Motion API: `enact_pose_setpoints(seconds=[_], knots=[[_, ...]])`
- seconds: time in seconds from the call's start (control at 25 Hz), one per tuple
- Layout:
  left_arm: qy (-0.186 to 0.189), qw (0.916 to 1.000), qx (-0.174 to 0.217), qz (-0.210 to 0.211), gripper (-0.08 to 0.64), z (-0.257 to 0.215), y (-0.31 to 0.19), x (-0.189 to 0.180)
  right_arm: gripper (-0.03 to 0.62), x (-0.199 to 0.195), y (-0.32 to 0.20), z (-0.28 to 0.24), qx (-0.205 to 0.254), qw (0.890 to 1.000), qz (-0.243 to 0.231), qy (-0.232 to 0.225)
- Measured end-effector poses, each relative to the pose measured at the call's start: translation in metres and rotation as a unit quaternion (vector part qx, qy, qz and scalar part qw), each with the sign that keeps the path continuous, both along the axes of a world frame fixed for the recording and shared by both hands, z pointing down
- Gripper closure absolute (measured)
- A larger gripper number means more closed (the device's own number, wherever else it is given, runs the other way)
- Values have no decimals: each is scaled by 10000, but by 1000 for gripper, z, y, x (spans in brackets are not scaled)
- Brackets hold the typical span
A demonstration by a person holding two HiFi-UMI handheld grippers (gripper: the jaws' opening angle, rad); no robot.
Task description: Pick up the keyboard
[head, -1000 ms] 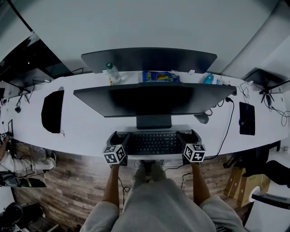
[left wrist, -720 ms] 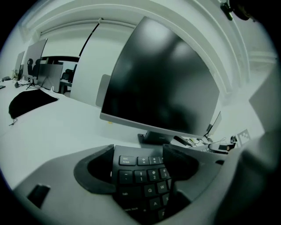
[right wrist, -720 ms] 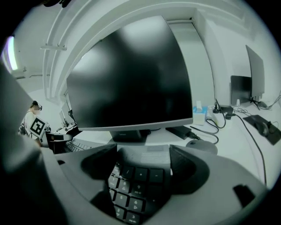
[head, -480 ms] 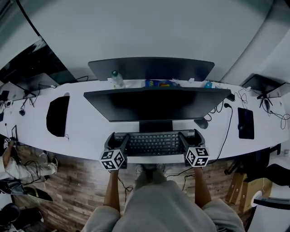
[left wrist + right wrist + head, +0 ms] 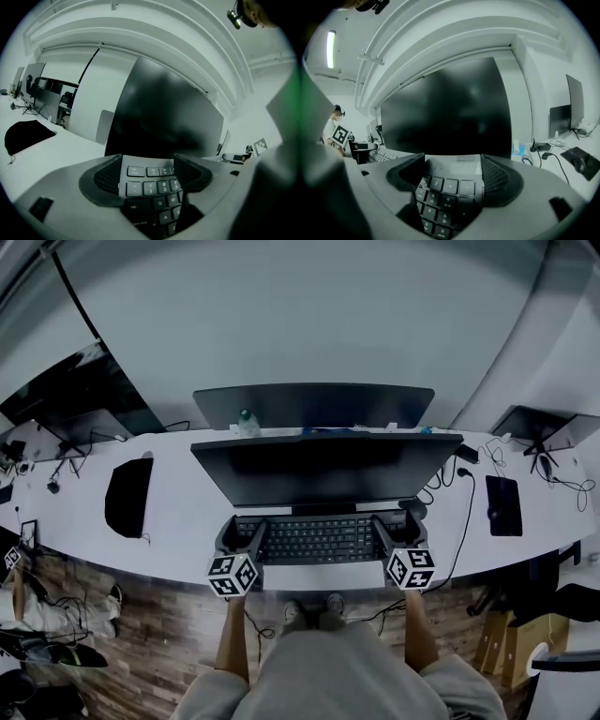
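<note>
Jaws of the left gripper (image 5: 147,177) clamp the left end of the black rectangular keyboard (image 5: 319,538). Right gripper (image 5: 452,180) jaws clamp its right end, beneath the dark flat monitor (image 5: 323,470) over the white bench (image 5: 178,512).

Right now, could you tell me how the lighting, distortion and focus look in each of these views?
Head view: dim, even light; the white desk bends with barrel distortion. Left gripper view: fisheye circle, dark corners, black keyboard sharp, green blur at right. Right gripper view: same fisheye, bright ceiling light strip, another green smear at left.
</note>
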State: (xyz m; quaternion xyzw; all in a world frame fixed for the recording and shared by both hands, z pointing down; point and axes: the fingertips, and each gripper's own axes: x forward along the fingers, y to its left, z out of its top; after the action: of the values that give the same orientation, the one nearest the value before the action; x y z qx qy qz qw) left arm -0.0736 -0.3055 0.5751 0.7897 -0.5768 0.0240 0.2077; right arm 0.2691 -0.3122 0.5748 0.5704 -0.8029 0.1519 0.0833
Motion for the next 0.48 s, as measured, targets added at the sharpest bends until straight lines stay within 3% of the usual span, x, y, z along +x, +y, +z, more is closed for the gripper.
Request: enact_pose_setpoints(seconds=[0.48], knots=[[-87,9981,602,94,235,-57,-5,1,233,2,0,-49,543,9985,79,-89]])
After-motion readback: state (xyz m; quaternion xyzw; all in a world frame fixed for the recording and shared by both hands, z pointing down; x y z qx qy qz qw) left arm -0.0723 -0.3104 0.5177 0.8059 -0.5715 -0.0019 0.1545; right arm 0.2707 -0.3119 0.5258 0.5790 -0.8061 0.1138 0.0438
